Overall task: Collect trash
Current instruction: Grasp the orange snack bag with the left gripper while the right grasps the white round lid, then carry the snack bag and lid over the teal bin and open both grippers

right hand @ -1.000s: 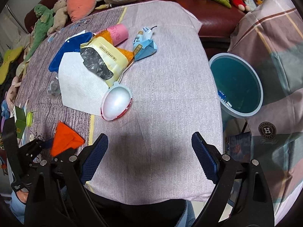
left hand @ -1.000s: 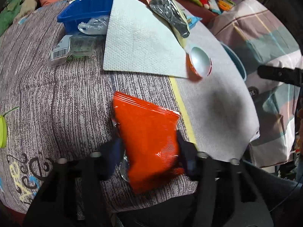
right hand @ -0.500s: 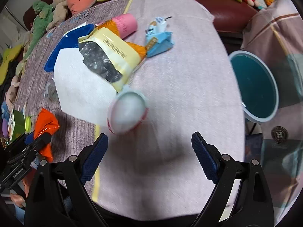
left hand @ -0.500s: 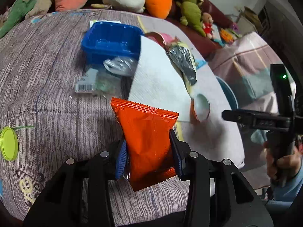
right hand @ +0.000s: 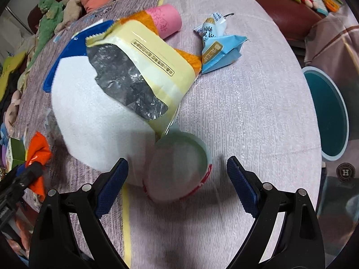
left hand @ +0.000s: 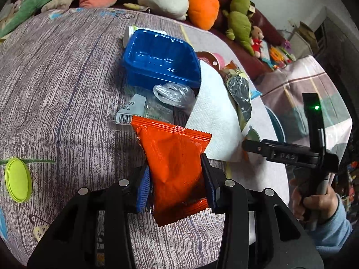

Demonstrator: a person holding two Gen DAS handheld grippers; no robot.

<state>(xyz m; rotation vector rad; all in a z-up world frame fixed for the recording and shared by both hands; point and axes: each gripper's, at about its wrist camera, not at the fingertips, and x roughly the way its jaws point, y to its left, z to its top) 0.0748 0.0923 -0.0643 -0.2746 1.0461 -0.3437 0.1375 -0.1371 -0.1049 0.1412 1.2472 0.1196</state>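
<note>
The left gripper [left hand: 176,179] has its jaws clamped on the orange packet [left hand: 174,163], held above the worktop [left hand: 56,89], near the towel [right hand: 96,121]. The right gripper [right hand: 177,174] has its jaws spread wide on either side of the white cup [right hand: 177,172], which lies on its side at the towel's near edge, not yet touched. So one piece is in hand and a second is being lined up. Next, I judge, the right jaws must close on the cup's thin wall gently enough not to crush it, then both pieces go to the bin [right hand: 329,114], off the worktop to the right of the towel. By count: one bin, one towel, one blue tray [left hand: 161,60], one yellow bag [right hand: 143,67], one pink cup [right hand: 166,20], one blue wrapper [right hand: 222,51].
</note>
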